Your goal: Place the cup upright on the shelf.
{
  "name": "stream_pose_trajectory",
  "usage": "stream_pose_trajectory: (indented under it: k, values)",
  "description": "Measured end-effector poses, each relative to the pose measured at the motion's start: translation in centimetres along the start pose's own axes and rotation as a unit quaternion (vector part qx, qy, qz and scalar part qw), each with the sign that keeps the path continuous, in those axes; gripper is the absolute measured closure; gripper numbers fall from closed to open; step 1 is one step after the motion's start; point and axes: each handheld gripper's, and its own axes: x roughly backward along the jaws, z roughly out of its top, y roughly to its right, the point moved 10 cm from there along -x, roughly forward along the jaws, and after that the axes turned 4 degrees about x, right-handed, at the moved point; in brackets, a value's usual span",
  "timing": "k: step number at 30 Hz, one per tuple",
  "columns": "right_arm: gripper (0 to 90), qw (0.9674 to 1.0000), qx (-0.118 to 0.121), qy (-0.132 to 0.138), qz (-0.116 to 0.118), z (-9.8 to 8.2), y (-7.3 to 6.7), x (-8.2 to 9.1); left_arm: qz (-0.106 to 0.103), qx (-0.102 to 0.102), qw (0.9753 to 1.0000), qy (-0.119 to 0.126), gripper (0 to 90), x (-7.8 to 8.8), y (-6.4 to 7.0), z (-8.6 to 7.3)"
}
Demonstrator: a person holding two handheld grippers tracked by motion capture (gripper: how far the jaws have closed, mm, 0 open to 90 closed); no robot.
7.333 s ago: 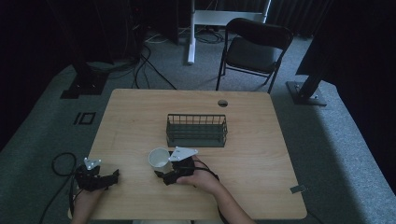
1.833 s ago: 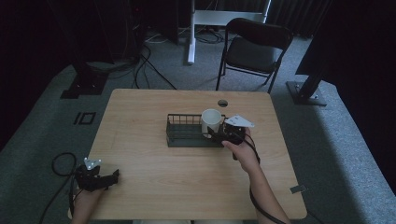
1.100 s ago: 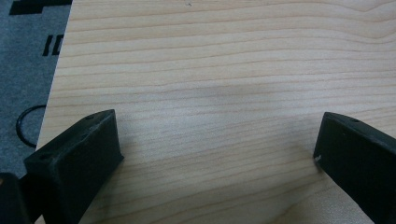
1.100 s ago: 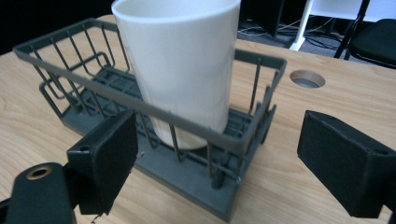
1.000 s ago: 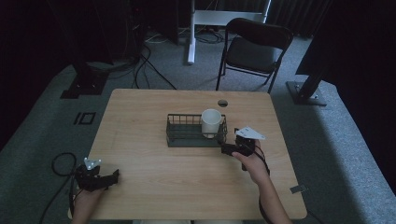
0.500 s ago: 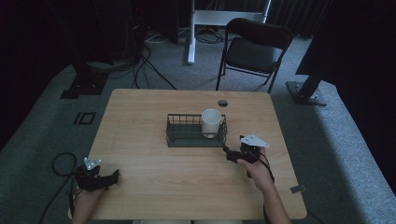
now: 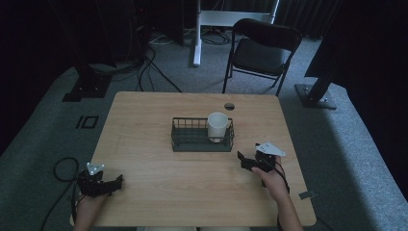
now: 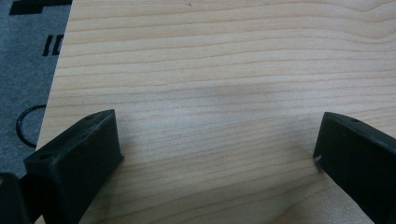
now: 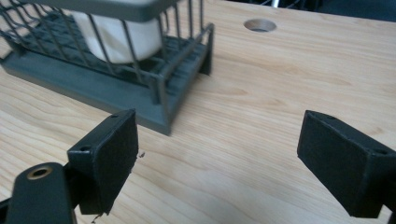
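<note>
On the table (image 7: pixel 159 115): I see a dark wire basket (image 7: pixel 192 139) near the middle, with a white cup (image 7: pixel 217 126) standing upright in its right end, mouth up.
Cup position: inside the basket, against the right-hand wall; in my right gripper view the cup (image 9: pixel 119 32) sits behind the basket's bars (image 9: pixel 159 70), resting on the basket floor.
Right gripper (image 7: pixel 245 161): I hold it low over the wood, right of and a little nearer me than the basket, well clear of the cup. Its jaws stand wide apart with nothing between them but bare tabletop; my right gripper view (image 9: pixel 217 154) shows the basket's near corner just beyond the left jaw.
Left gripper (image 7: pixel 113 183): I have it at the table's near left corner, well apart from the basket. Its jaws are spread wide too, holding nothing, with plain wood grain between them in my left gripper view (image 8: pixel 217 154).
Cable hole (image 7: pixel 229 106): a round opening in the tabletop just behind the basket's right end.
Behind the table: a black folding chair (image 7: pixel 262 50) on the grey carpet.
</note>
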Motion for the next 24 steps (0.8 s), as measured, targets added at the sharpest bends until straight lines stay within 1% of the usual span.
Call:
stream_pose_trajectory:
  k: [3,6,8,10,12,15,17,19,22,24]
  values:
    - [12.5,0.9999,0.001,-0.007,-0.011,-0.5,0.5,0.0,0.0,0.0,1.0,0.0,0.7,0.0,0.0,0.0]
    - [12.5,0.9997,-0.01,-0.009,-0.018,-0.9,1.0,0.2,0.0,0.0,1.0,0.0,0.8,0.0,0.0,0.0]
    - [12.5,0.9995,-0.014,-0.014,-0.025,-1.4,1.5,0.4,0.0,0.0,1.0,0.0,0.8,0.0,0.0,0.0]
    - [12.5,0.9993,-0.013,-0.018,-0.029,-1.6,1.8,0.5,0.0,0.0,1.0,0.0,0.8,0.0,0.0,0.0]
    - [12.5,0.9985,-0.015,-0.025,-0.045,-1.9,2.4,0.8,0.0,0.0,1.0,0.0,0.7,0.0,0.0,0.0]
    - [12.5,0.9969,-0.041,-0.031,-0.06,-2.3,3.3,1.2,0.0,0.0,1.0,0.0,0.8,0.0,0.0,0.0]
    - [12.5,0.9959,-0.041,-0.04,-0.07,-2.7,3.8,1.5,0.0,0.0,1.0,0.0,0.8,0.0,0.0,0.0]
    - [12.5,0.9952,-0.05,-0.042,-0.072,-2.9,4.2,1.7,0.0,0.0,1.0,0.0,0.8,0.0,0.0,0.0]
    - [12.5,0.9942,-0.052,-0.048,-0.082,-3.3,4.8,2.0,0.0,0.0,1.0,0.0,0.8,0.0,0.0,0.0]
    - [12.5,0.9932,-0.06,-0.051,-0.085,-3.6,5.1,2.2,0.0,0.0,1.0,0.0,0.8,0.0,0.0,0.0]
